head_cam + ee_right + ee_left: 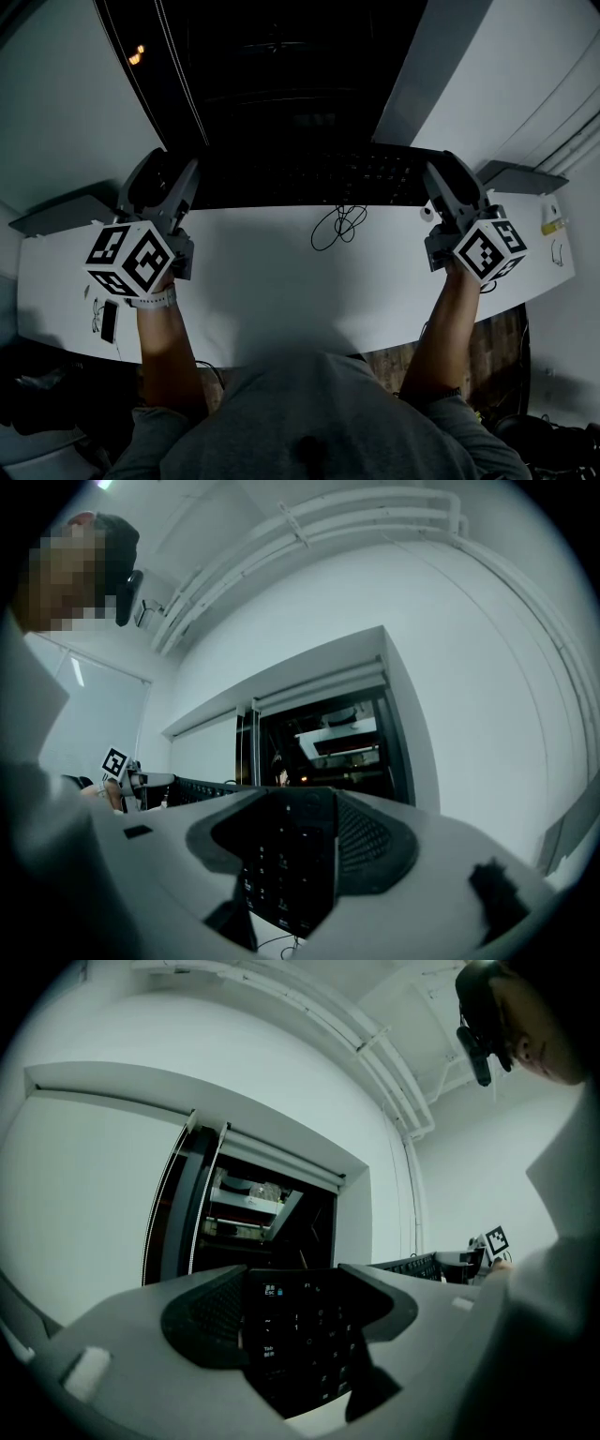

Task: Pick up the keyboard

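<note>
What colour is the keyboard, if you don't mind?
The keyboard is black, clearest in the left gripper view.

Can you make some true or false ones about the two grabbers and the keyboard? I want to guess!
1. The left gripper has its jaws closed on one end of the keyboard. True.
2. The right gripper is holding nothing. False: its jaws grip the other end of the keyboard.
3. The keyboard is white. False: it is black, and it is the table that is white.
4. A thin cable lies in loops on the table. True.
</note>
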The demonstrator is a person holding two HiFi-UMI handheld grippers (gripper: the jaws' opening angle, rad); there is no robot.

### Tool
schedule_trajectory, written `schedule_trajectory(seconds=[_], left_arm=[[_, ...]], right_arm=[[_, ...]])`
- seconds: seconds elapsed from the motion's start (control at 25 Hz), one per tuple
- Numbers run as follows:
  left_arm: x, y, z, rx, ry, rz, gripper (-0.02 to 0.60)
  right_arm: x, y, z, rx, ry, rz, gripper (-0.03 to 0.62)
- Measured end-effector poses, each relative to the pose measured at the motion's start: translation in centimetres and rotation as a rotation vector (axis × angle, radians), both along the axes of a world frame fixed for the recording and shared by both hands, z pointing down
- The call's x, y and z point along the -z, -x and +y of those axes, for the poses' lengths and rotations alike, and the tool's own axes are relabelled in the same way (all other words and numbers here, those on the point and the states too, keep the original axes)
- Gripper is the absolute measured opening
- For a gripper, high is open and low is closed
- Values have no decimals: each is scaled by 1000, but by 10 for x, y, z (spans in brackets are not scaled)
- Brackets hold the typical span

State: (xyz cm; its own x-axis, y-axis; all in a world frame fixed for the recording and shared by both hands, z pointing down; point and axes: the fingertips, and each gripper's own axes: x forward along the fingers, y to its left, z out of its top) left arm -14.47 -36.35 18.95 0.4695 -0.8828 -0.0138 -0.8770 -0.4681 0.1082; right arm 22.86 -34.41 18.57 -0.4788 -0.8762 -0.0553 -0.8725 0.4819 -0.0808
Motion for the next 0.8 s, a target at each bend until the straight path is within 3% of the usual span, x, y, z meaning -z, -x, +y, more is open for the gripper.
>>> schedule_trajectory(seconds=[0.8], left_arm=[[-2, 2, 2, 2, 7, 8, 290]], right_arm=[[2, 2, 1, 6, 5, 11, 235]])
